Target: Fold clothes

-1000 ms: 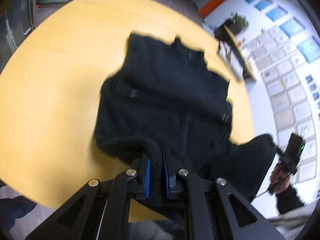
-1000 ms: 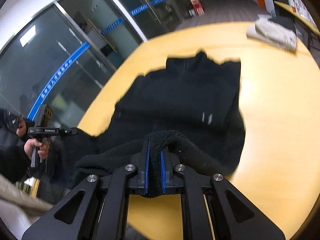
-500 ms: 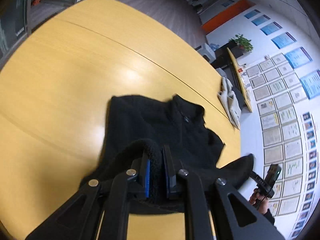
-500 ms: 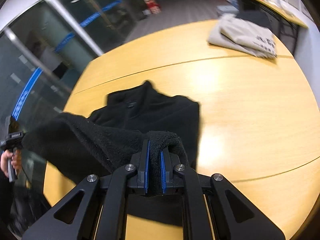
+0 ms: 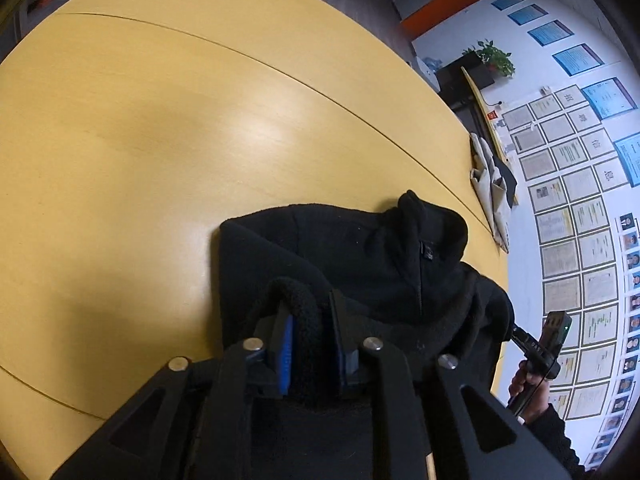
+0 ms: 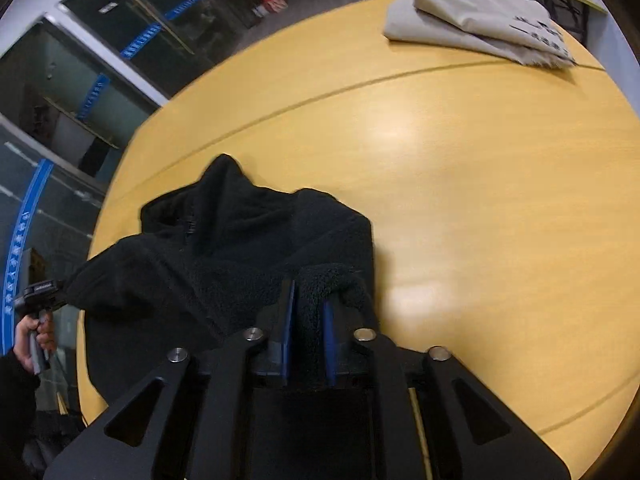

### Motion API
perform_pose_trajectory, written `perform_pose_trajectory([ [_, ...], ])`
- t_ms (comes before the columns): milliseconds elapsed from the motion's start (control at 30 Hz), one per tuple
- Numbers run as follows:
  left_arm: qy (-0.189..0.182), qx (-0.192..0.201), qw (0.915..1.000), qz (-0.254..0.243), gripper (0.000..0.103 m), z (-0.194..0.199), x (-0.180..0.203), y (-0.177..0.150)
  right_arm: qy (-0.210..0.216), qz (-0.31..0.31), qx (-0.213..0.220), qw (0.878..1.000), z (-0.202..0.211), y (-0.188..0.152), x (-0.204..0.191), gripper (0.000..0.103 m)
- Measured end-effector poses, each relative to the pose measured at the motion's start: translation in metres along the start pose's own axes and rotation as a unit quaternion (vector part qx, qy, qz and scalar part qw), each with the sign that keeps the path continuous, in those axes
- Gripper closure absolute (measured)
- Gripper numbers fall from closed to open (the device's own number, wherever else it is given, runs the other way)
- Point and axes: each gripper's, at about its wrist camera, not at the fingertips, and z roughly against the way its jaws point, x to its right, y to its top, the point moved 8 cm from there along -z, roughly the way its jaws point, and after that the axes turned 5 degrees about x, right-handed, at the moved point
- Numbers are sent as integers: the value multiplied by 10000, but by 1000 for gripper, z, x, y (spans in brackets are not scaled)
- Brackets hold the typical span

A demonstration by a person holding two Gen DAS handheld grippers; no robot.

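- Both claws, left claw (image 5: 310, 338) and right claw (image 6: 306, 330), stay clamped on the black fleece (image 5: 360, 256) hem.
- I have carried the hem forward toward the collar over the tabletop (image 5: 160, 140); bottom-up fold looks nearly closed.

The black jacket (image 5: 360, 264) is fuzzy matt fleece, nubbly where the tongs pinch it. The table (image 6: 460, 168) ahead is smooth, semi-glossy yellow wood.

Black fleece jacket (image 5: 360, 256), collar up, bunched on the table, its near edge lifted.
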Motion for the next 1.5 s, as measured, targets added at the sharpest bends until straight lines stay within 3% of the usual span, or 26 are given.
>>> perform_pose_trajectory([
  [67, 19, 182, 9998, -119, 64, 12, 2, -1, 188, 190, 38, 9996, 8, -2, -7, 66],
  [100, 49, 311, 9993, -201, 48, 19, 3, -1, 281, 308, 52, 9991, 11, -3, -10, 61],
  [133, 85, 463, 9984, -298, 32, 27, 4, -2, 303, 452, 96, 9985, 15, -3, -14, 45],
  [167, 92, 629, 9971, -421, 27, 36, 5, -2, 220, 621, 216, 9976, 24, -3, -15, 13],
  [200, 53, 769, 9955, -552, 23, 45, 7, -2, 140, 784, 343, 9962, 33, -2, -17, 2],
  [233, 18, 864, 9941, -660, 23, 52, 8, -4, 97, 912, 506, 9945, 41, 1, -17, 0],
  [333, 29, 888, 9916, -940, 14, 51, 6, -10, 14, 1124, 534, 9922, 45, 4, -9, 0],
  [500, 307, 497, 9909, -1209, 15, 13, -2, -18, -33, 986, 261, 9948, 17, 4, 7, 4],
  [533, 295, 500, 9910, -1209, 22, 12, -2, -18, -18, 914, 196, 9956, 10, 4, 10, 11],
  [567, 284, 504, 9910, -1208, 28, 11, -1, -17, -2, 842, 131, 9964, 2, 3, 12, 27],
  [600, 272, 507, 9910, -1207, 46, 10, 0, -17, 13, 770, 66, 9970, -6, 3, 15, 41],
  [633, 260, 511, 9910, -1206, 63, 9, 0, -17, 29, 698, 1, 9976, -13, 3, 17, 74],
  [667, 249, 514, 9911, -1205, 71, 8, 1, -16, 28, 672, -35, 9977, -19, 2, 18, 86],
  [733, 225, 521, 9911, -1204, 85, 7, 2, -16, -150, 1119, 222, 9934, -5, 1, 3, 89],
  [867, 184, 567, 9905, -1237, 90, 6, 6, -13, -23, 1259, 806, 9888, 38, 13, -21, 95],
  [967, 295, 731, 9875, -1367, 90, 11, 10, 1, -38, 1186, 826, 9895, 31, 28, -21, 95],
  [1067, 596, 709, 9854, -1430, 87, -7, 4, 10, -482, 1027, 492, 9923, -7, 25, 5, 95],
  [1133, 870, 594, 9827, -1521, 77, -21, 2, 8, -717, 885, 301, 9930, -25, 16, 19, 94],
  [1200, 902, 642, 9800, -1657, 72, -20, 7, 6, -883, 751, 314, 9928, -27, 8, 26, 89],
  [1233, 878, 730, 9783, -1729, 65, -13, 13, 6, -906, 688, 382, 9928, -21, 6, 27, 78],
  [1267, 854, 818, 9765, -1801, 59, -6, 19, 6, -935, 590, 430, 9929, -11, 3, 27, 57],
  [1333, 785, 1020, 9713, -2002, 46, 11, 31, 6, -970, 388, 536, 9931, 10, -2, 25, 38],
  [1367, 712, 1172, 9655, -2212, 42, 23, 39, 7, -842, 249, 655, 9940, 28, -9, 21, 34],
  [1433, 615, 1315, 9496, -2777, 21, 34, 57, -1, -709, -37, 805, 9942, 63, -33, 14, 21],
  [1500, 534, 1389, 9289, -3391, 17, 39, 75, -12, -610, -374, 891, 9934, 96, -74, 11, 16],
])
